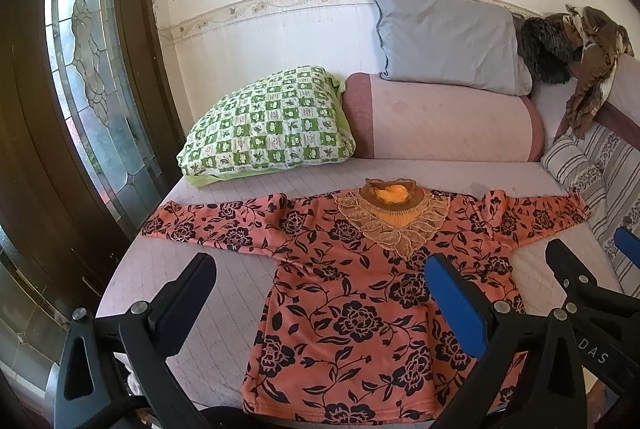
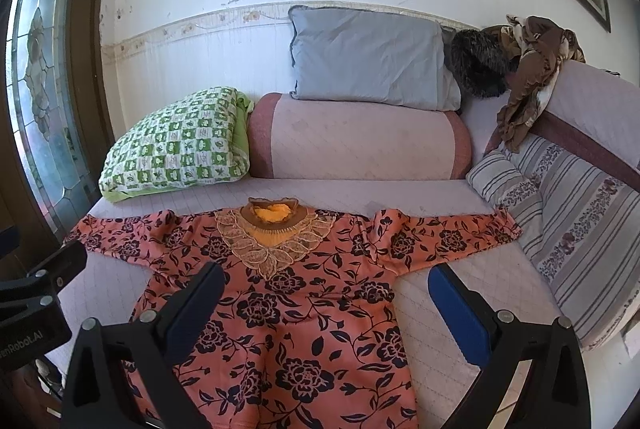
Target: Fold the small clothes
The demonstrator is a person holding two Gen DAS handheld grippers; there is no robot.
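Note:
An orange top with a dark floral print (image 1: 352,293) lies flat and face up on the bed (image 1: 208,281), both sleeves spread out, lace collar toward the pillows. It also shows in the right wrist view (image 2: 304,309). My left gripper (image 1: 320,269) is open and empty, hovering above the top's lower left side. My right gripper (image 2: 326,283) is open and empty, above the top's lower right part; it also shows at the right edge of the left wrist view (image 1: 592,249). The left gripper's finger (image 2: 60,269) shows at the left edge of the right wrist view.
A green checked pillow (image 1: 268,125), a pink bolster (image 1: 444,121) and a grey pillow (image 1: 448,41) lie at the head of the bed. A striped cushion (image 2: 560,225) lines the right side. A brown cloth (image 2: 528,77) hangs on the backrest. A glass door (image 1: 88,69) stands left.

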